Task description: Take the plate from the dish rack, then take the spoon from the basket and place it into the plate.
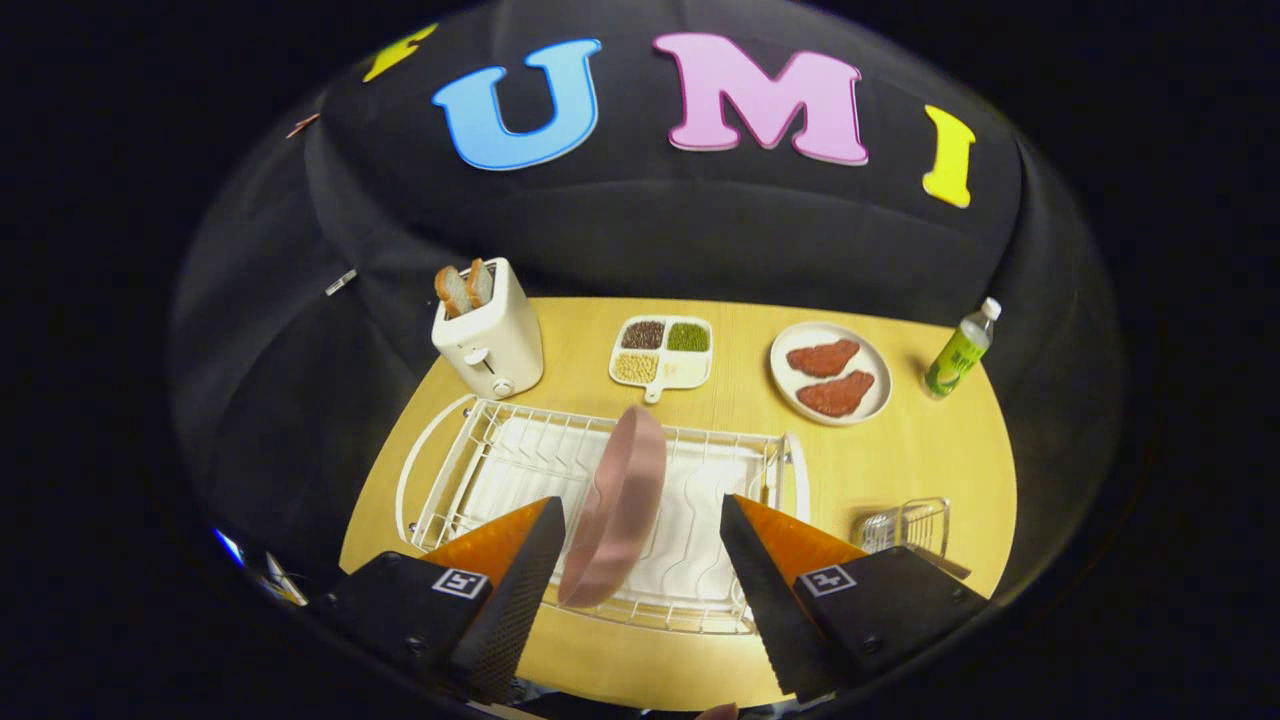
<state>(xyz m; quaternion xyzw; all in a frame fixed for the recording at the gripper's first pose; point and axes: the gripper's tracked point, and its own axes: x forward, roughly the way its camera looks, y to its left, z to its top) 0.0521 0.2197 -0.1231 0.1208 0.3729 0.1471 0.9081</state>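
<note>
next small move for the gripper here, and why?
Probably ease forward and down until the fingers straddle the pink plate's rim, then close. The gripper is open, fingers apart, and the plate stands on edge in the white dish rack between them, untouched so far.

Gripper fingers wide apart, pink plate on edge in dish rack between them, nearer the left finger, gaps both sides, w/ more room on the right. Beyond rack: toaster ahead-left, divided snack tray straight ahead, meat plate and bottle ahead-right. Small wire basket just beside right finger. Bare table strip btw rack and meat plate.
</note>
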